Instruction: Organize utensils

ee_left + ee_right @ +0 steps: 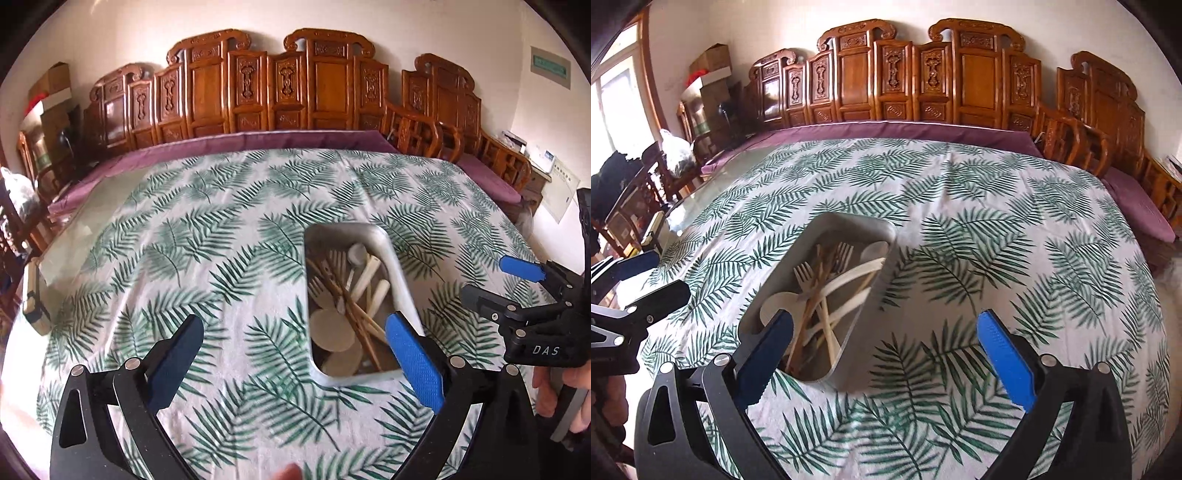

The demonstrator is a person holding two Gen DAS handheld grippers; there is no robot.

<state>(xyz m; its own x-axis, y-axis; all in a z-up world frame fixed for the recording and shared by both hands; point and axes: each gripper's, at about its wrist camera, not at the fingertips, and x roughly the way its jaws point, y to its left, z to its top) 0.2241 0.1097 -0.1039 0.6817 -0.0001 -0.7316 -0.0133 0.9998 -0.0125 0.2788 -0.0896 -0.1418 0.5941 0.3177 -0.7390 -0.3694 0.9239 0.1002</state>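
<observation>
Left wrist view shows a rounded-corner, matte grey metal tray [400, 280] just ahead of the left claw [295, 365], holding a jumble of pale wooden forks, spoons [334, 330] and slim chopsticks [354, 314]. That claw gapes wide and empty, its ribbed blue pads [413, 362] over the fern-printed cloth [184, 240] on the counter. Ahead-left of the right claw [884, 363], likewise spread wide and empty, sits the same tray [827, 225]; carved wooden bench backs [960, 74] stand beyond.

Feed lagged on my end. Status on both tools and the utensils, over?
Left tool open, empty. Right tool open, empty. Utensils jumbled in metal tray, none gripped. Nothing blocking on tablecloth.
</observation>
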